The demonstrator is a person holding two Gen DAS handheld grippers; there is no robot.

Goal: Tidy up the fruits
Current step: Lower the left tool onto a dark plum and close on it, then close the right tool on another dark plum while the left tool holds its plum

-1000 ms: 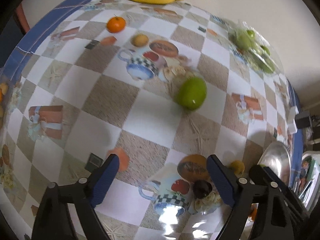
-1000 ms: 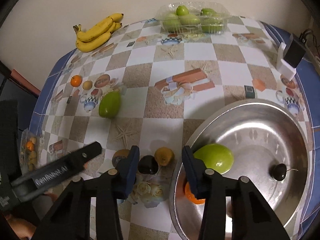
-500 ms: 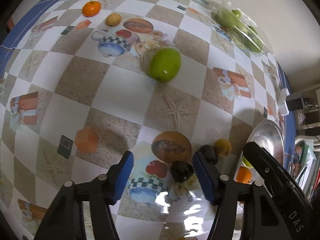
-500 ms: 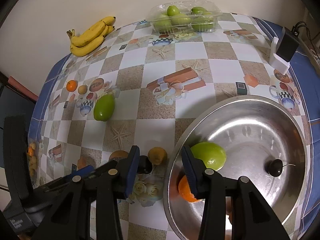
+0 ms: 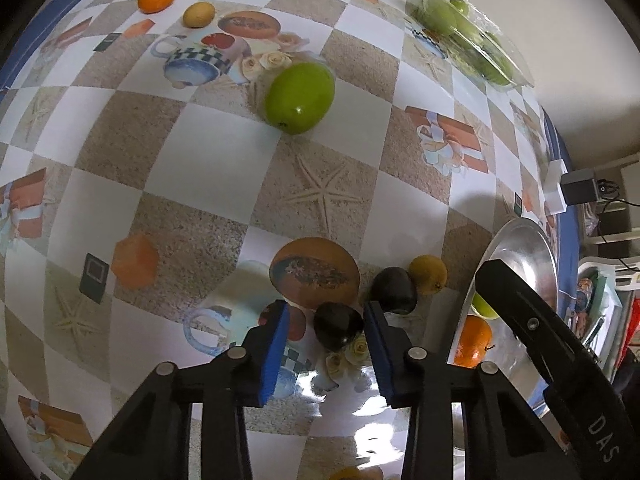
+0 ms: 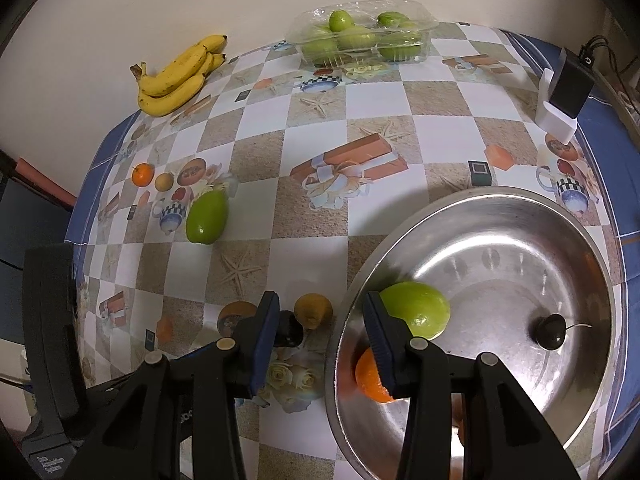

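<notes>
right now my left gripper [image 5: 325, 334] is spread apart around a dark plum [image 5: 337, 325] on the surface [image 5: 208, 168], neither pad touching it yet. a second plum [image 5: 393, 289] and a small yellow fruit [image 5: 427, 274] sit just beside it, close to the bowl [image 6: 500, 208]. my right gripper [image 6: 320, 334] hangs apart too, holding nothing, straddling the bowl's rim, with a green mango [image 6: 416, 309], an orange [image 6: 370, 376] and a cherry [image 6: 551, 331] inside. the risk, i think: the plum is round and slick, so closing off-centre could squirt it forward into its neighbour and send both rolling. my right pad could also catch the second plum. the other mango [image 5: 300, 97] lies well apart.
</notes>
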